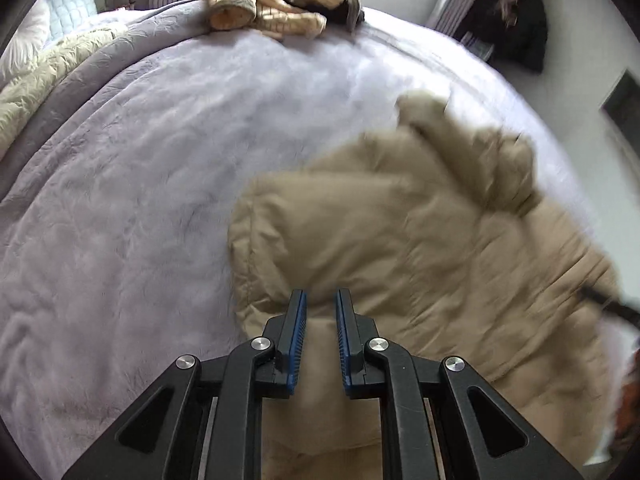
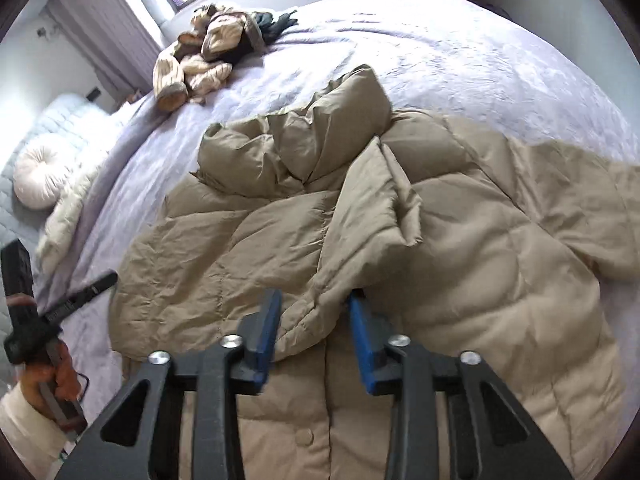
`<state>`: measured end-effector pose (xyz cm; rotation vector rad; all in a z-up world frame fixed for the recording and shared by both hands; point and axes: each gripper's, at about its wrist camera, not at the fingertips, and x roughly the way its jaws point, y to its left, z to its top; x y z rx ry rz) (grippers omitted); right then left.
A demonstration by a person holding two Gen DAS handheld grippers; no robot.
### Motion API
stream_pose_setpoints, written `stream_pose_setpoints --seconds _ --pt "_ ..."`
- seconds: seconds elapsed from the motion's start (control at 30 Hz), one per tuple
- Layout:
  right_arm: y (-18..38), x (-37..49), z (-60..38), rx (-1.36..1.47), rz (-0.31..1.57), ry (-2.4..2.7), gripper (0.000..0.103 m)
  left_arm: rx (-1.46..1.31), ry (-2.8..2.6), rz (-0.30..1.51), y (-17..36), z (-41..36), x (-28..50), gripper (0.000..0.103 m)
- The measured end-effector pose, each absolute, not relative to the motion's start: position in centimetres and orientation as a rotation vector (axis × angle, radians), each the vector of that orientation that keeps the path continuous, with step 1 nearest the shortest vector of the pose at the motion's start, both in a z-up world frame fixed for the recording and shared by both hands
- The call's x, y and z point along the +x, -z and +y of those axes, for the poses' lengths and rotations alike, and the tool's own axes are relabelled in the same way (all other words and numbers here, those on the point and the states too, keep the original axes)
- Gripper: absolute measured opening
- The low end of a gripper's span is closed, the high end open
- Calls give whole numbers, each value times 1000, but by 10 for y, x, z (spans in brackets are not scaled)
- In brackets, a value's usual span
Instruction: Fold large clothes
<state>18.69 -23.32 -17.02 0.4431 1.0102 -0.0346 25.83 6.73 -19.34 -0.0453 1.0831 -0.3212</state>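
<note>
Across the near part of a lavender bedspread, a tan puffer jacket is laid out, its quilted body crumpled and its collar bunched toward the middle of the bed. One front panel is seen folded over the body in the right wrist view, and a snap button is visible beside the front opening.

The right gripper is seen with its blue-padded fingers moderately parted, a fold of the jacket's front panel lying between them; whether the pads actually press the fabric cannot be told.

The left gripper is shown above the jacket's edge with its fingers narrowly parted. No fabric is pinched between the pads, and the jacket beneath is blurred in the left wrist view. The same gripper is also seen at the left edge of the right wrist view, held in the person's hand.

At the far side of the bed a heap of striped beige clothing is piled, well apart from the jacket. A round white cushion is seen beside the bedspread's left edge.
</note>
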Motion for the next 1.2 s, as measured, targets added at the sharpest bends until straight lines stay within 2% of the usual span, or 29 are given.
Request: stream_pose_setpoints --seconds 0.07,0.27,0.4,0.53,0.63,0.8,1.07,1.2 --pt "168 188 -239 424 1008 80 23 -34 297 1094 203 67 257 16" --pt "135 157 -267 407 854 242 23 -32 299 1103 207 70 256 16" --pt "165 194 -248 350 996 68 23 -15 280 1114 210 69 258 16" --pt "225 207 -256 393 1158 127 19 -10 275 1118 219 67 259 16" --pt "244 202 -261 422 1119 101 19 12 262 1120 230 63 261 16" --pt "234 202 -259 385 1127 99 19 19 225 1140 220 64 263 16" --pt "221 160 -292 506 1123 138 24 52 228 1135 176 54 237 16" --pt "214 136 -302 582 1103 131 39 61 267 1146 162 25 213 17"
